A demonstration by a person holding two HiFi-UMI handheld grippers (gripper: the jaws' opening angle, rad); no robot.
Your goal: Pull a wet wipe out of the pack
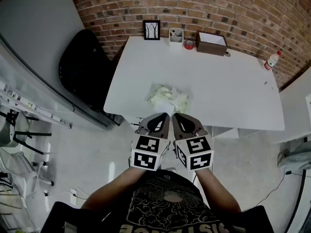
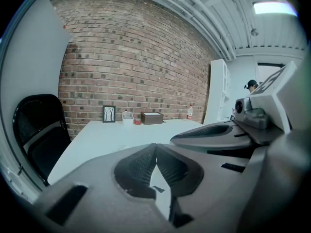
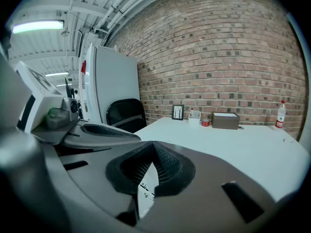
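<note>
Currently left gripper (image 1: 163,116), right gripper (image 1: 176,116) side by side, tongs pressed together, empty, short of wipe pack (image 1: 167,98) on table (image 1: 233,81). Fits pre-reach or post-pull; loose wipe unclear.

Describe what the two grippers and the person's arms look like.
The left gripper and right gripper have smooth grey shells tapering to a beak, with dark ribbed pads inside. Each carries a cube of black-and-white square markers. The person wears a dark T-shirt with pale print; forearms uncovered.

White table (image 1: 233,91), red-brown brick wall (image 1: 243,13), black chair (image 1: 82,67), pale green-and-white wipe pack (image 1: 167,98), dark brown box (image 1: 210,48)
</note>
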